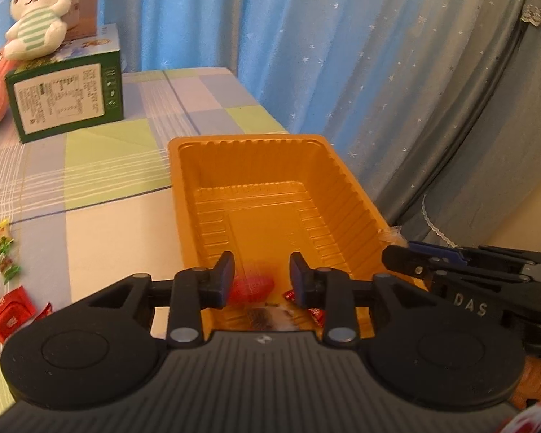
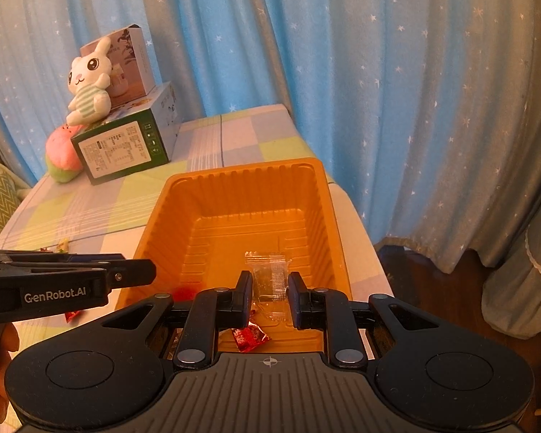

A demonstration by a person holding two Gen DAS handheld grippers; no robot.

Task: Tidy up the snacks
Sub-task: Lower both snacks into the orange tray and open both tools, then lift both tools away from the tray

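The clear crinkly snack packet [image 2: 268, 278] hangs pinched between the pads of the right tool [image 2: 269, 297], directly above the near end of the ribbed orange plastic tray [image 2: 337, 223], so it lies straight ahead of that tool with its long axis along the fingers. A blurred red wrapped candy [image 1: 252, 287] sits just below the left tool [image 1: 261, 279], whose pads stand a little spread and do not press on it; I judge it is falling into the same tray. More shiny red and green wrapped snacks [image 1: 5, 252] lie on the checked cloth of the tabletop [image 1: 101, 195], to the left of the tray and nearer to the left tool.
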